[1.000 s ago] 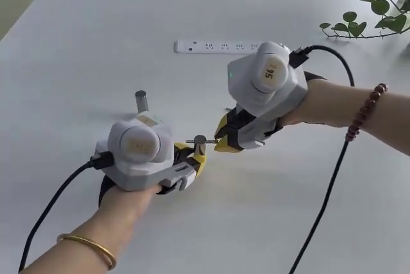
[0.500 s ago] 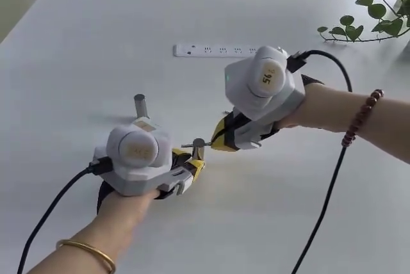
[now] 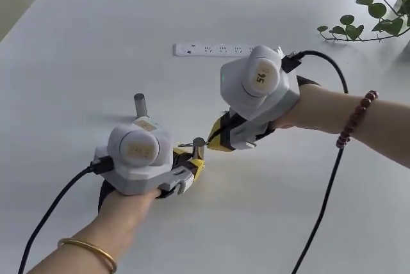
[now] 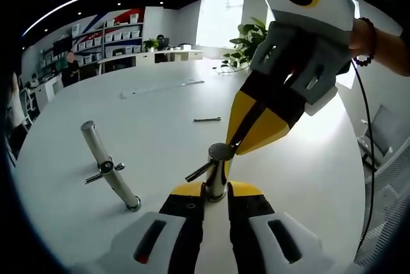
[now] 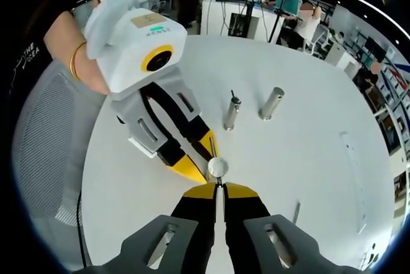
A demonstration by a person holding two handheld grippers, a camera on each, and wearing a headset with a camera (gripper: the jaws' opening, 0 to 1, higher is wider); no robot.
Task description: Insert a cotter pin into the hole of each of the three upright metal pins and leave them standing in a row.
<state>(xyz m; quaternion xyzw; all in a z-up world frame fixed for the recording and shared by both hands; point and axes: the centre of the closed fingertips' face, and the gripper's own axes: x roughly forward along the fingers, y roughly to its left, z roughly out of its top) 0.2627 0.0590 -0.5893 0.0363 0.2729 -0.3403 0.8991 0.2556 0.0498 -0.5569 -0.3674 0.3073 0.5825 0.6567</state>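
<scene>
The metal pin [image 4: 218,166] stands upright on the white table [image 3: 96,37], at the near centre between the two grippers. The left gripper [image 4: 216,192] is clamped on its lower shank, one yellow-tipped jaw on either side. A cotter pin [image 4: 198,171] passes through the hole just below the pin's head and sticks out on the left gripper's side. The right gripper [image 5: 220,189] meets the pin head from the opposite side, its jaws drawn nearly together on the cotter pin's near end.

In the right gripper view, a second metal pin [image 5: 232,112] stands beyond, with a cotter pin already through it. Just beside that one is a third metal pin [image 5: 271,102], which is bare. A loose cotter pin [image 4: 207,120] lies flat on the table, well apart. A power strip [image 3: 218,49] lies farther back, and plant leaves [image 3: 378,15] hang over the far right corner.
</scene>
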